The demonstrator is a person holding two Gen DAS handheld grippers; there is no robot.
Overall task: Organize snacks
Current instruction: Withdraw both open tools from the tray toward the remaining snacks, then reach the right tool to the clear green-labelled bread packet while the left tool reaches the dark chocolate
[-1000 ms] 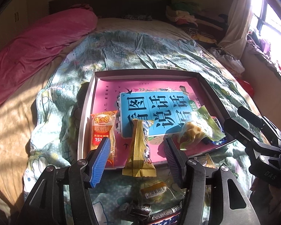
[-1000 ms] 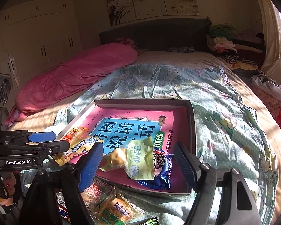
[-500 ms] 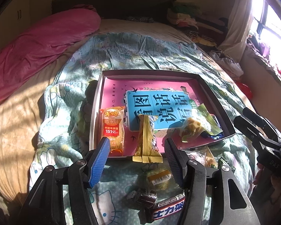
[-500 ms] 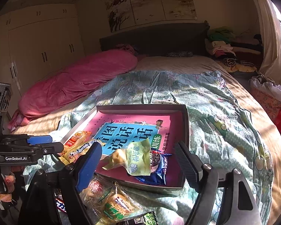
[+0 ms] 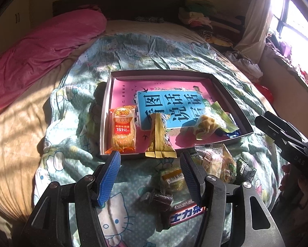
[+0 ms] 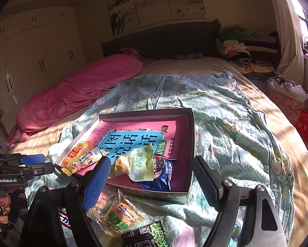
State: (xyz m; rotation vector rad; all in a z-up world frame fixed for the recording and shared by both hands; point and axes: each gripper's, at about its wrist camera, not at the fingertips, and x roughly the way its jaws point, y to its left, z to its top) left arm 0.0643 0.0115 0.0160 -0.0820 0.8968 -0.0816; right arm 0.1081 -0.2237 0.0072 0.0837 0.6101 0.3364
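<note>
While both grippers are backing away from the tray, nothing is sitting between their fingers.

The right gripper (image 6: 149, 180) is standing wide with nothing in it, its jaws have just been opening, and it is hanging over the near edge of the tray (image 6: 192, 144), where the green bag (image 6: 140, 164) and the blue cookie pack (image 6: 164, 174) are lying inside. The left gripper (image 5: 151, 175) is about half open and empty, and it is pulling back, so the tray (image 5: 106, 111) is looking farther off than a second ago; the orange pack (image 5: 123, 130) and the yellow pack (image 5: 159, 139) are lying in it. Four snacks look put away. More are waiting on the blanket (image 5: 131, 173) near the grippers: a chocolate bar (image 5: 185, 213), a clear bag (image 5: 212, 161) and a dark green pack (image 6: 147, 235), so picking one up is probably next.
</note>
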